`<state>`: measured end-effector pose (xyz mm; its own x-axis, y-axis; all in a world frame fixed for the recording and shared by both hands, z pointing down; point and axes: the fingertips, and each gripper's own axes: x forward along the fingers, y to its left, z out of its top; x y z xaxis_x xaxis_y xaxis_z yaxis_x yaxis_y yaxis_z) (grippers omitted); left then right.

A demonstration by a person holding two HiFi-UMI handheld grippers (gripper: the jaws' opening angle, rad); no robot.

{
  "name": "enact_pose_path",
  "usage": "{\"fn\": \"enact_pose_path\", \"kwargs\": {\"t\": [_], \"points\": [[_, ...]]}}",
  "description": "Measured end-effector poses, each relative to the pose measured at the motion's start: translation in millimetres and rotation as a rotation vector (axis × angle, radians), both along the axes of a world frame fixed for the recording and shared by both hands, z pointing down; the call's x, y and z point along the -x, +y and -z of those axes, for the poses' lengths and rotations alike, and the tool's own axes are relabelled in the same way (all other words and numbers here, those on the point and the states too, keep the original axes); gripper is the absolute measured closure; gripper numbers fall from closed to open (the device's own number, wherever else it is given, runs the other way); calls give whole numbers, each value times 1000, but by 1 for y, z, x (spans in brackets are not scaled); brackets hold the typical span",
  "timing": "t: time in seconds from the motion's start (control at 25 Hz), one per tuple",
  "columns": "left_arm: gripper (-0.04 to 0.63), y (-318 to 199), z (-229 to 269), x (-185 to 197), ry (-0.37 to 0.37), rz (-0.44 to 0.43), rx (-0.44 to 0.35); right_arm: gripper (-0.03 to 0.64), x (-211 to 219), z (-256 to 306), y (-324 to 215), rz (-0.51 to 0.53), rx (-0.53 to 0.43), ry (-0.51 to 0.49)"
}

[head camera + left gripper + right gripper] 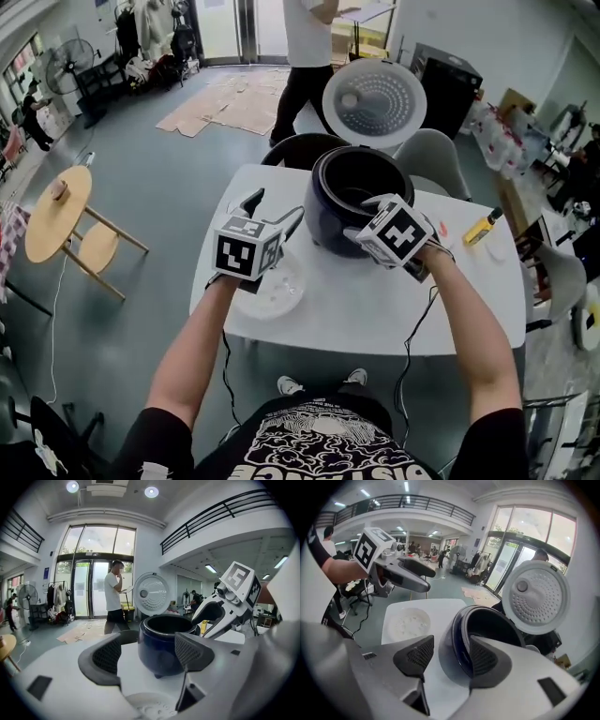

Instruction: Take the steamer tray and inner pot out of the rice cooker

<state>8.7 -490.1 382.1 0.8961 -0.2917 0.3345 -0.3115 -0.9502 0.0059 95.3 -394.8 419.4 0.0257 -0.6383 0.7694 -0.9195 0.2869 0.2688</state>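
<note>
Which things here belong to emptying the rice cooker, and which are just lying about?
Job: cooker, lid, tray, left tool, right tool.
Lying about: yellow item, chair, wooden table, fan.

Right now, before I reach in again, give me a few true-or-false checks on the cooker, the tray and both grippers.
1. The rice cooker has its lid shut. False: the lid stands open.
2. The white steamer tray lies on the table, outside the cooker. True.
3. The left gripper is clamped on the tray. False: its jaws are apart with nothing gripped.
4. The right gripper has its jaws apart. True.
</note>
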Motion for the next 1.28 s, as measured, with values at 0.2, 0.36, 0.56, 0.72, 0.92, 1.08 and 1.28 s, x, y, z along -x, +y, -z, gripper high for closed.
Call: {"fn": "enact_pose_path", "kwargs": {"t": [0.2,0.36,0.56,0.72,0.92,1.08,1.28], "points": [[247,11,9,-37,14,-42,3,363,-48,19,28,-105,-70,-57],[247,15,13,-63,23,-57,13,362,-82,25,37,-156,-126,-118],[245,17,10,-87,16,-58,67,359,-120,27,38,-189,-172,-204],[244,12,5,-105,1,-50,98,359,-150,22,35,-201,-175,-246],[245,13,3,-147,-18,-48,130,359,-197,13,35,-225,-173,-341],[244,3,2,-189,-40,-37,158,358,-248,9,26,-258,-173,-384],[245,-15,-11,-222,-56,-37,236,355,-285,-2,5,-284,-170,-485]]}}
